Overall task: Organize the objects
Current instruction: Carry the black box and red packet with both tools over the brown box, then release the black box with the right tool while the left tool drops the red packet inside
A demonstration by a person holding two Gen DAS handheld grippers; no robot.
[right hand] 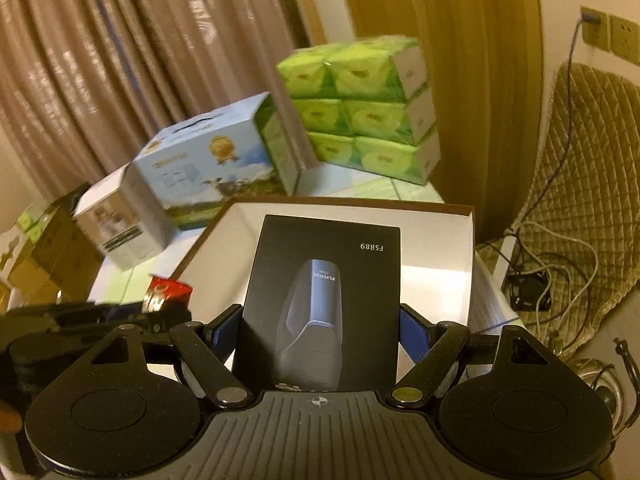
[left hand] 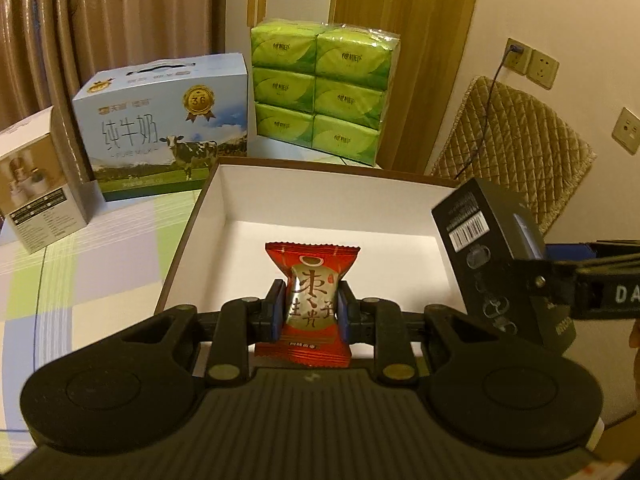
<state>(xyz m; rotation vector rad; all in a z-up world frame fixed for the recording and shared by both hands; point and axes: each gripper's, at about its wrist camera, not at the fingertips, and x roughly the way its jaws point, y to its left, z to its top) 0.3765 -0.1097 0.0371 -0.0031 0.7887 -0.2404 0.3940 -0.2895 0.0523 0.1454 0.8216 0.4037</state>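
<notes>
My left gripper point(left hand: 311, 306) is shut on a red snack packet point(left hand: 311, 276) with gold lettering, held upright above the near part of an open white-lined box point(left hand: 320, 208). My right gripper point(right hand: 320, 320) is shut on a black shaver box point(right hand: 324, 296) marked FS889, also held over the open box point(right hand: 436, 232). In the left wrist view the shaver box point(left hand: 488, 248) hangs at the right, over the box's right wall. The right wrist view shows the red packet point(right hand: 166, 294) at the left edge, blurred. The inside of the open box shows only bare white floor.
Behind the open box stand a blue milk carton point(left hand: 168, 124), a stack of green tissue packs point(left hand: 320, 88) and a small white carton point(left hand: 36, 176) on a checked tablecloth point(left hand: 100, 248). A quilted chair point(left hand: 516, 136), wall sockets and tangled cables point(right hand: 560, 272) are on the right.
</notes>
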